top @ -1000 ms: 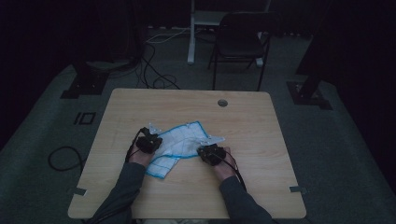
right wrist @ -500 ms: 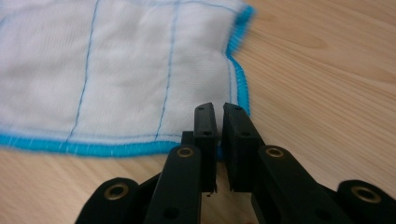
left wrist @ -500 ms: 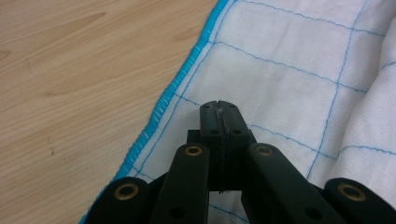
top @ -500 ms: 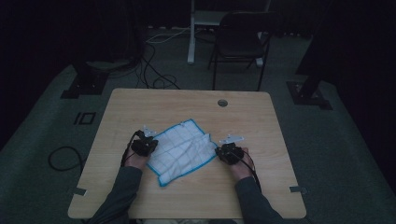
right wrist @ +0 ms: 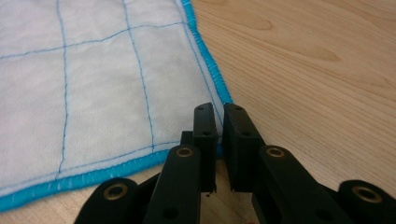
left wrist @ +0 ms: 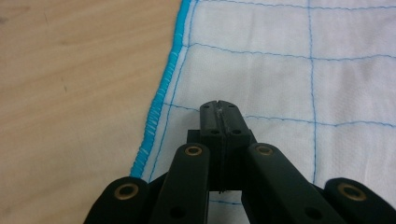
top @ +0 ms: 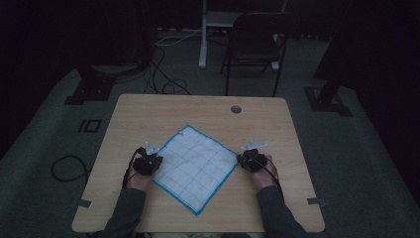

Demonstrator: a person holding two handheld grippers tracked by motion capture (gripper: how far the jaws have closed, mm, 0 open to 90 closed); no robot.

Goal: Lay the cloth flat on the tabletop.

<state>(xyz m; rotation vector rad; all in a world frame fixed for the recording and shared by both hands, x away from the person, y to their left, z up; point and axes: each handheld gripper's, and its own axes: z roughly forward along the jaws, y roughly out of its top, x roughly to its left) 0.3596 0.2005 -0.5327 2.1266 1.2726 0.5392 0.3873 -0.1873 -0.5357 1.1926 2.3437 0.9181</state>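
The cloth (top: 195,168) is now lying spread flat on the worktop (top: 148,111); both hands have been pulling apart. The left gripper (left wrist: 219,109) is pinching one corner, the right gripper (right wrist: 218,128), jaws nearly together, is nipping the opposite corner, so spreading looks done

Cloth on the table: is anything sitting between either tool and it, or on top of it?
Nothing visible. The cloth lies spread flat on the table with nothing on it. The left tool is shut over its left corner and the right tool pinches its right corner, so both are already at the fabric.
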